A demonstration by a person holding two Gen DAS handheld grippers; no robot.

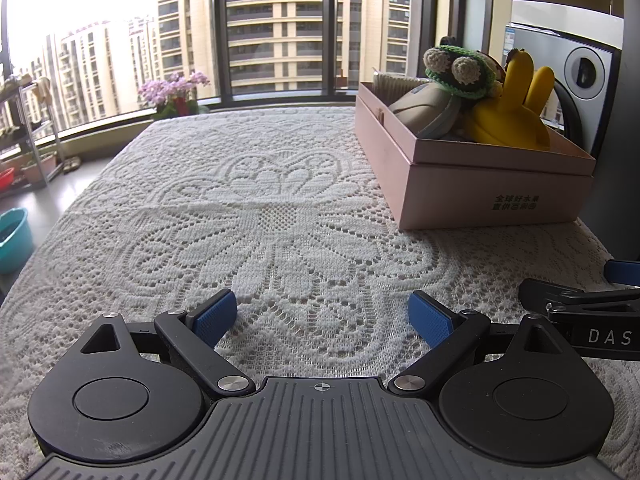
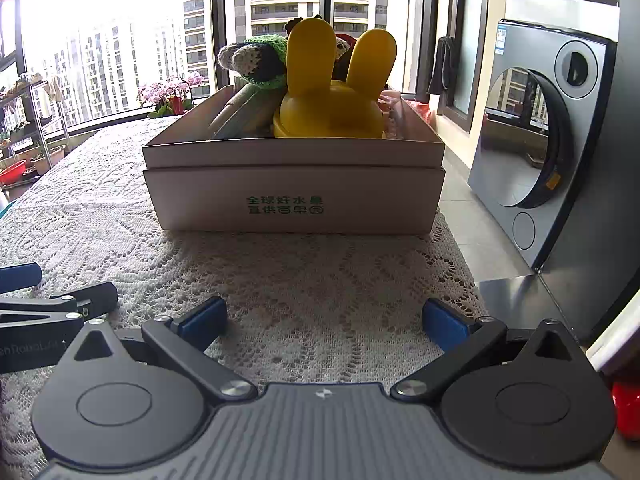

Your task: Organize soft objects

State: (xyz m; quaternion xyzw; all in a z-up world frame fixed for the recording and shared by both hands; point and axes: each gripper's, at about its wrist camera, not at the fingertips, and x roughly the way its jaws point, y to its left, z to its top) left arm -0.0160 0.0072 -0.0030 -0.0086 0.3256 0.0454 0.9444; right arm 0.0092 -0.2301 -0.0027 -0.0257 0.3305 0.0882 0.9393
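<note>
Appears to be the closing step: soft toys piled in pink box (image 2: 294,196), at 12 o'clock from right gripper (image 2: 324,320) and 2 o'clock from left gripper (image 1: 322,316); yellow rabbit (image 2: 332,108) and crocheted frog (image 1: 460,70) on top. No loose items seen on lace cloth (image 1: 280,208). Next move probably only withdrawal or check. Fingers of both spread wide, holding nothing, low over cloth; contact unclear.

Red toy (image 2: 347,42) (behind rabbit (image 2: 332,92)) mostly hidden.
</note>
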